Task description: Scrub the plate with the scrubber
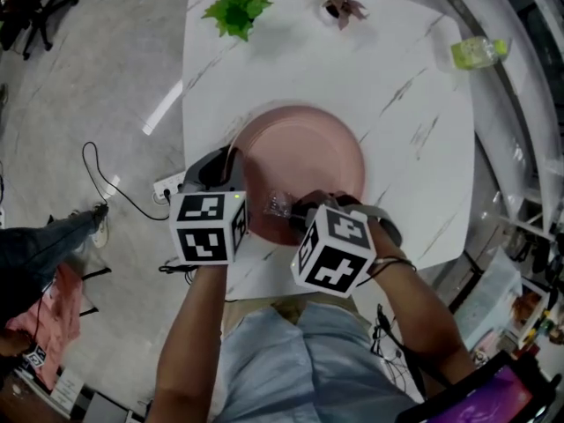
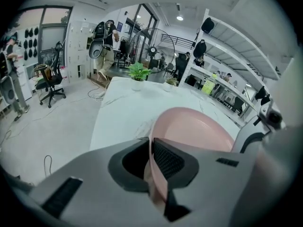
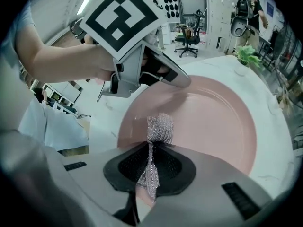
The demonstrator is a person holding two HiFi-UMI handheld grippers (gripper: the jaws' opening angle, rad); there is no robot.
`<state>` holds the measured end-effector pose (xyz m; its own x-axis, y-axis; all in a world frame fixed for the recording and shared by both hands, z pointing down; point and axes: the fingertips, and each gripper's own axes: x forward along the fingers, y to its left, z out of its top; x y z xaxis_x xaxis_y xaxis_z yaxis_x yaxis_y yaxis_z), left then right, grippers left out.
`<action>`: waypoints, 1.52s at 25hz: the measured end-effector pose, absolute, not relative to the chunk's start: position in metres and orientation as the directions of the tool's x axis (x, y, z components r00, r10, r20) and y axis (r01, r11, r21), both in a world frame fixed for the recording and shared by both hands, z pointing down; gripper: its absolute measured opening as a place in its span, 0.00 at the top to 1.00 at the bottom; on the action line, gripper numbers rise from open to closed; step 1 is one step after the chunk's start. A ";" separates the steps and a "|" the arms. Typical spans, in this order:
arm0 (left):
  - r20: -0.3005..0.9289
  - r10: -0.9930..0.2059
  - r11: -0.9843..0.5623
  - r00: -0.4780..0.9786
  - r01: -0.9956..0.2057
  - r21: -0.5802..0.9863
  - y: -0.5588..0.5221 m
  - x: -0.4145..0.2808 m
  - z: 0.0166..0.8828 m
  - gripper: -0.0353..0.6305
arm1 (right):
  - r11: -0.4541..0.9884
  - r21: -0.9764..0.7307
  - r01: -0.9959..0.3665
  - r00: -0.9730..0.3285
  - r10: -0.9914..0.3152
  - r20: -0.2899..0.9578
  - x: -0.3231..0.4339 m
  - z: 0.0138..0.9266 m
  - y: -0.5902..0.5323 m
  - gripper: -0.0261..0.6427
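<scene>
l (image 2: 150, 148) tight on plate (image 2: 194, 126), r (image 3: 151, 150) scrubber (image 3: 160, 129)

My plate (image 1: 304, 157) is round, pink and shallow, and it lies on the white marbled desk (image 1: 405, 77). Its near-left rim is pinched in my left tool (image 2: 150, 162). The scrubber (image 3: 158, 129), a silvery mesh wad, is clamped in my right tool (image 3: 151, 167), its free end over the plate's near inner face.

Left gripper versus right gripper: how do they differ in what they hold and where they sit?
The left gripper is clamped on the rim of the pink plate; the right gripper is clamped on a silvery mesh scrubber. The left gripper sits at the plate's left edge, the right gripper at its near edge, scrubber over the plate. Both are shut.
</scene>
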<state>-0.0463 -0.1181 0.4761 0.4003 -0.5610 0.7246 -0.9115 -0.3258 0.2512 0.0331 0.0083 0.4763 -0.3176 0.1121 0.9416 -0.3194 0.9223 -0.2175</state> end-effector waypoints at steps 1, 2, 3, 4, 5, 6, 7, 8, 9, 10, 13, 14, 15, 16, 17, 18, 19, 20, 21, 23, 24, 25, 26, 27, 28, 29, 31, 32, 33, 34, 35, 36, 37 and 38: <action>0.725 -0.560 -0.327 0.400 -0.911 0.250 -0.118 -0.046 0.476 0.91 | 0.919 -0.216 -0.330 -0.314 0.108 0.943 0.038 0.476 0.007 0.88; 0.726 -0.560 -0.328 0.400 -0.911 0.249 -0.118 -0.046 0.476 0.91 | 0.915 -0.213 -0.343 -0.312 0.104 0.944 0.043 0.476 0.005 0.88; 0.726 -0.560 -0.328 0.399 -0.912 0.248 -0.118 -0.046 0.476 0.91 | 0.910 -0.210 -0.356 -0.309 0.098 0.946 0.049 0.476 0.002 0.88; 0.727 -0.560 -0.328 0.398 -0.912 0.247 -0.118 -0.046 0.476 0.91 | 0.906 -0.205 -0.371 -0.305 0.090 0.948 0.054 0.476 -0.001 0.88; 0.727 -0.560 -0.327 0.398 -0.912 0.247 -0.118 -0.046 0.476 0.91 | 0.901 -0.199 -0.386 -0.300 0.081 0.951 0.059 0.477 -0.005 0.88; 0.727 -0.560 -0.327 0.398 -0.912 0.247 -0.118 -0.045 0.476 0.91 | 0.895 -0.190 -0.403 -0.293 0.070 0.953 0.064 0.477 -0.010 0.88; 0.726 -0.560 -0.327 0.398 -0.912 0.248 -0.118 -0.045 0.475 0.91 | 0.890 -0.180 -0.419 -0.286 0.059 0.956 0.069 0.477 -0.015 0.88; 0.725 -0.561 -0.327 0.399 -0.912 0.248 -0.118 -0.045 0.475 0.91 | 0.884 -0.170 -0.435 -0.279 0.048 0.959 0.074 0.477 -0.020 0.88; 0.725 -0.562 -0.328 0.398 -0.912 0.247 -0.118 -0.044 0.475 0.91 | 0.880 -0.160 -0.448 -0.271 0.037 0.962 0.078 0.477 -0.025 0.88; 0.724 -0.563 -0.327 0.398 -0.912 0.247 -0.118 -0.044 0.474 0.91 | 0.875 -0.148 -0.460 -0.263 0.025 0.964 0.081 0.477 -0.031 0.88; 0.726 -0.560 -0.328 0.398 -0.912 0.247 -0.117 -0.043 0.473 0.91 | 0.858 -0.119 -0.500 -0.242 -0.006 0.970 0.092 0.478 -0.048 0.88; 0.727 -0.558 -0.329 0.399 -0.911 0.248 -0.116 -0.043 0.473 0.91 | 0.848 -0.118 -0.516 -0.238 -0.010 0.971 0.095 0.478 -0.053 0.88; 0.729 -0.556 -0.329 0.400 -0.911 0.249 -0.115 -0.043 0.473 0.91 | 0.841 -0.118 -0.527 -0.237 -0.013 0.972 0.097 0.479 -0.057 0.88; 0.730 -0.554 -0.326 0.399 -0.911 0.251 -0.115 -0.043 0.473 0.91 | 0.839 -0.116 -0.532 -0.236 -0.015 0.972 0.097 0.479 -0.063 0.88; 0.731 -0.553 -0.323 0.399 -0.912 0.253 -0.114 -0.043 0.473 0.91 | 0.840 -0.114 -0.531 -0.236 -0.018 0.972 0.096 0.479 -0.068 0.88; 0.733 -0.551 -0.321 0.398 -0.912 0.254 -0.114 -0.043 0.474 0.91 | 0.843 -0.110 -0.527 -0.237 -0.021 0.971 0.095 0.479 -0.073 0.88; 0.735 -0.549 -0.320 0.398 -0.912 0.255 -0.113 -0.042 0.474 0.91 | 0.847 -0.108 -0.521 -0.239 -0.023 0.971 0.092 0.479 -0.078 0.88; 0.734 -0.551 -0.318 0.398 -0.913 0.256 -0.113 -0.042 0.474 0.91 | 0.852 -0.105 -0.513 -0.241 -0.025 0.970 0.088 0.479 -0.082 0.88; 0.730 -0.556 -0.317 0.397 -0.913 0.256 -0.114 -0.043 0.474 0.91 | 0.858 -0.103 -0.504 -0.242 -0.026 0.970 0.084 0.479 -0.085 0.88; 0.722 -0.569 -0.312 0.393 -0.916 0.253 -0.116 -0.044 0.474 0.91 | 0.871 -0.097 -0.482 -0.243 -0.026 0.970 0.074 0.479 -0.089 0.88; 0.718 -0.576 -0.309 0.391 -0.917 0.251 -0.117 -0.044 0.474 0.91 | 0.877 -0.095 -0.470 -0.245 -0.026 0.969 0.070 0.478 -0.090 0.88; 0.716 -0.580 -0.306 0.388 -0.919 0.250 -0.117 -0.045 0.475 0.91 | 0.885 -0.095 -0.457 -0.248 -0.024 0.968 0.065 0.478 -0.090 0.88; 0.715 -0.583 -0.302 0.386 -0.920 0.250 -0.118 -0.045 0.475 0.91 | 0.894 -0.094 -0.439 -0.253 -0.023 0.967 0.061 0.478 -0.090 0.88; 0.715 -0.584 -0.299 0.385 -0.921 0.251 -0.118 -0.045 0.476 0.91 | 0.905 -0.093 -0.416 -0.259 -0.020 0.966 0.056 0.477 -0.089 0.88; 0.715 -0.584 -0.296 0.384 -0.921 0.253 -0.118 -0.045 0.476 0.91 | 0.915 -0.095 -0.392 -0.266 -0.014 0.964 0.051 0.476 -0.086 0.88; 0.714 -0.586 -0.294 0.384 -0.921 0.254 -0.118 -0.045 0.477 0.91 | 0.924 -0.101 -0.369 -0.273 -0.004 0.962 0.046 0.476 -0.082 0.88; 0.711 -0.590 -0.289 0.382 -0.922 0.257 -0.118 -0.046 0.477 0.91 | 0.939 -0.117 -0.325 -0.280 0.023 0.960 0.037 0.475 -0.068 0.88; 0.710 -0.593 -0.286 0.381 -0.923 0.257 -0.118 -0.047 0.477 0.91 | 0.944 -0.125 -0.305 -0.281 0.036 0.959 0.033 0.475 -0.061 0.88; 0.708 -0.595 -0.285 0.380 -0.924 0.257 -0.118 -0.047 0.477 0.91 | 0.949 -0.132 -0.288 -0.282 0.048 0.958 0.030 0.476 -0.053 0.88; 0.707 -0.597 -0.285 0.381 -0.923 0.257 -0.118 -0.047 0.477 0.91 | 0.952 -0.139 -0.274 -0.283 0.059 0.957 0.027 0.476 -0.046 0.88; 0.705 -0.597 -0.286 0.382 -0.923 0.258 -0.119 -0.047 0.477 0.91 | 0.954 -0.147 -0.263 -0.284 0.070 0.956 0.025 0.476 -0.039 0.88; 0.705 -0.596 -0.288 0.384 -0.922 0.259 -0.119 -0.047 0.477 0.91 | 0.955 -0.156 -0.254 -0.285 0.081 0.955 0.025 0.477 -0.032 0.88; 0.705 -0.595 -0.290 0.387 -0.921 0.260 -0.120 -0.046 0.477 0.91 | 0.955 -0.165 -0.247 -0.286 0.091 0.954 0.025 0.477 -0.025 0.88; 0.705 -0.592 -0.293 0.389 -0.920 0.262 -0.120 -0.045 0.477 0.91 | 0.955 -0.174 -0.241 -0.287 0.101 0.952 0.027 0.477 -0.019 0.88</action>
